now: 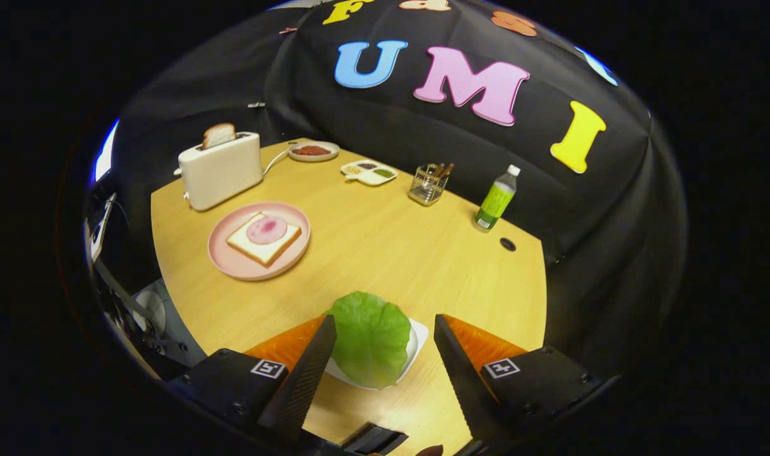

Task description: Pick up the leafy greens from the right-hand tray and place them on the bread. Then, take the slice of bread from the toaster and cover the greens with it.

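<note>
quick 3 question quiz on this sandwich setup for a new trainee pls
1. True or false: the gripper is shut on the lettuce leaf.
2. What already lies on the bread slice on the pink plate?
A. a round pink meat slice
B. a fried egg
C. nothing
3. Where is the second bread slice?

Key
1. False: the fingers stand open, either side of the leaf on its white tray.
2. A, the meat slice.
3. Sticking up from the white toaster, beyond the plate.

tool (385, 326) held low, fingers spread wide apart; tilted downward
</note>
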Motion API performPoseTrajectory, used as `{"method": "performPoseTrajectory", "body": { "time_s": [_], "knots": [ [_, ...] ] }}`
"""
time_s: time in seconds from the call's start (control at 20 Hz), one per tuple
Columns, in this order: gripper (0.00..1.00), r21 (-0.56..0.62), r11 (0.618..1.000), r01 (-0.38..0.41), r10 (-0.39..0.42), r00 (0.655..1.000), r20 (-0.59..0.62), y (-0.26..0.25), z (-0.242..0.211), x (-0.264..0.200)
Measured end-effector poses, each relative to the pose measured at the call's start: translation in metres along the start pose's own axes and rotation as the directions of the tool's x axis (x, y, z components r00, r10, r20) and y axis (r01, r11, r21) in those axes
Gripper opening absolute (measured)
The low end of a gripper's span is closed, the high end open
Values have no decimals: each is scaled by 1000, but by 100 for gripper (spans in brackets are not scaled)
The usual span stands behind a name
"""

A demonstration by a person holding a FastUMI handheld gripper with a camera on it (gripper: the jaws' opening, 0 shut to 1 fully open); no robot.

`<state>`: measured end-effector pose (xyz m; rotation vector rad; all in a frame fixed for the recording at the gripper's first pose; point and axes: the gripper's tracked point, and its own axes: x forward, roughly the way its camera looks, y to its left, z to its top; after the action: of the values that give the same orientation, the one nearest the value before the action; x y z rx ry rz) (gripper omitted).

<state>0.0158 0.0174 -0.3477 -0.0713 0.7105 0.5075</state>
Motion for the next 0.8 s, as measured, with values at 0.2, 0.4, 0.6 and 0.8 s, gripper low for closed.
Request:
{"method": "performPoseTrajectory", "body": {
  "time_s": [0.2, 0.4, 0.6, 0.8],
  "knots": [
    [94, -27, 998, -51, 48, 993, -106, 7, -38, 32],
    [86, -13, 997, -80, 77, 984, -163, 8, -50, 53],
    [80, -11, 991, -132, 126, 964, -233, 15, -66, 72],
    [71, 82, 982, -169, 186, 940, -287, 21, -77, 80]
  ]
}}
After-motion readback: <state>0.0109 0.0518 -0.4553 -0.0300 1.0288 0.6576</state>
